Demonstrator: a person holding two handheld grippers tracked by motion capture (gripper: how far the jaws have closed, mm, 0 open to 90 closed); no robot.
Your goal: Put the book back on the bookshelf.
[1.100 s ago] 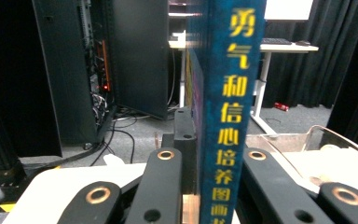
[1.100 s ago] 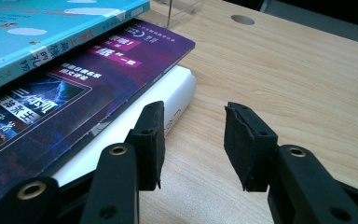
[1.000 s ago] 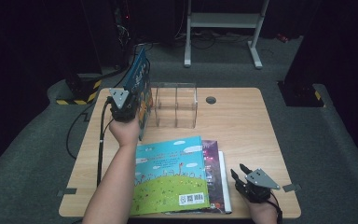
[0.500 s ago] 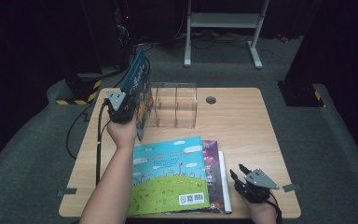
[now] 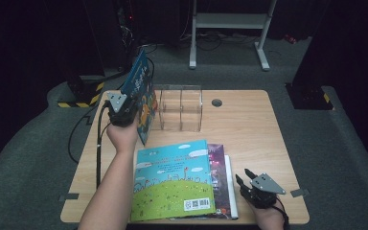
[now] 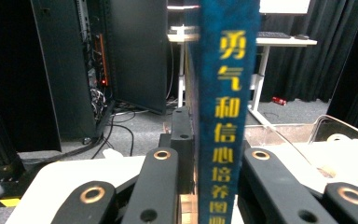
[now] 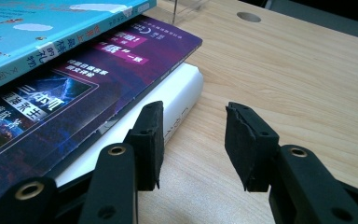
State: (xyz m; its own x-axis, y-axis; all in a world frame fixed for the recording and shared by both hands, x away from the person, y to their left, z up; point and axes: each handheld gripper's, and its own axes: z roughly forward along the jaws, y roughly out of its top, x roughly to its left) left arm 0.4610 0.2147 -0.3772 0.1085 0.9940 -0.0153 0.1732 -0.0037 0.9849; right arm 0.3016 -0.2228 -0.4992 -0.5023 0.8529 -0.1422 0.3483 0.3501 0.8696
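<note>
the left gripper (image 5: 136, 103) is clamping a blue book (image 5: 141, 91) by its spine and holding it upright, tilted a little, above the far left part of the wooden table (image 5: 249, 124). in the left gripper view the book's spine (image 6: 223, 107) is standing straight up between the two black jaws, with yellow characters running down it, and the jaws are pressing on it from both sides. the book is sitting just beside the left end of a clear acrylic organizer (image 5: 179, 108), which is standing on the table near the far edge; i cannot tell whether the book's lower edge is touching the table or the organizer. the person's left forearm (image 5: 112, 187) is reaching in from the near edge up to that gripper.

a stack of books is lying flat at the near edge of the table: a picture book with a sky-blue and green cover (image 5: 172, 179) on top, a purple book (image 7: 74, 93) under it, and a white book (image 7: 179, 95) at the bottom.

the right gripper (image 5: 249, 179) is resting low at the near right, just beside the stack. in the right gripper view its jaws are standing apart with nothing between them but bare table, the one jaw close against the white book's edge.

a round cable hole (image 5: 216, 102) is showing in the tabletop beyond the organizer.
</note>
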